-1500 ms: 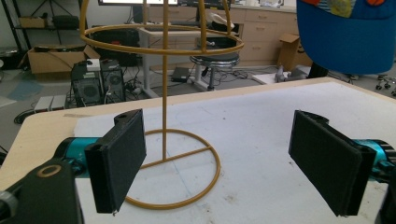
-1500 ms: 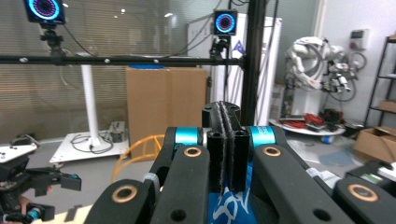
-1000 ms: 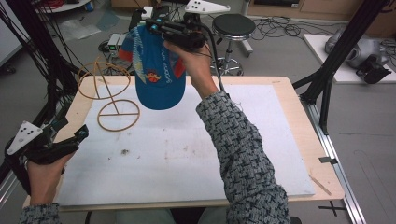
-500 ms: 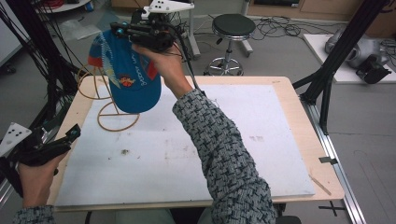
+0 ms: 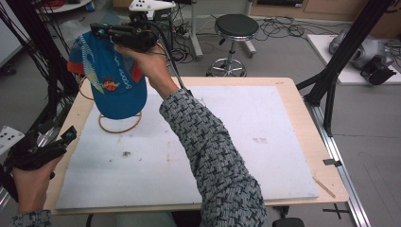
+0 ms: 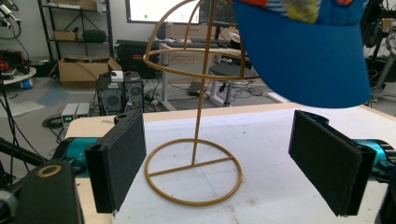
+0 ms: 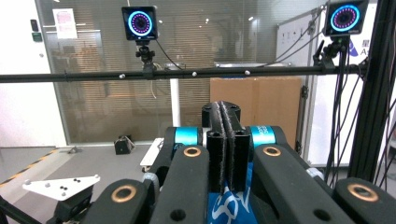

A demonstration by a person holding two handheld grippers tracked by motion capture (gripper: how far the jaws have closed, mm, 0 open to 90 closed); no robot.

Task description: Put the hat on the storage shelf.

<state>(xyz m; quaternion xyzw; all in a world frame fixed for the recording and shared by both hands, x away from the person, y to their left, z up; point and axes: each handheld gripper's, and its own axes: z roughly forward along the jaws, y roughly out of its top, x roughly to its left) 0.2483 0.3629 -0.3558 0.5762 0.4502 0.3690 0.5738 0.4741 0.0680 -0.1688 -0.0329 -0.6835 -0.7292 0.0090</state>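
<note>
1. My right gripper (image 5: 101, 32) has its fingers clamped flat on the blue cap (image 5: 113, 80), hanging over the gold wire stand (image 6: 196, 140).
2. My left gripper (image 5: 66, 137) waits wide open, empty, at the surface (image 5: 265, 142) edge.
3. Risk: the brim snags the dome, tipping the stand.
4. Since earlier, the cap has travelled left.

You've got grey floor (image 5: 283, 56) all round; black stool (image 5: 235, 26) behind the table (image 5: 293, 123); loose cables (image 5: 293, 28) beyond it; black frame posts (image 5: 350, 52) at your right; shelving (image 6: 74, 28) and cardboard box (image 6: 84, 70) far back; glass wall (image 7: 187, 42), daylight behind.
</note>
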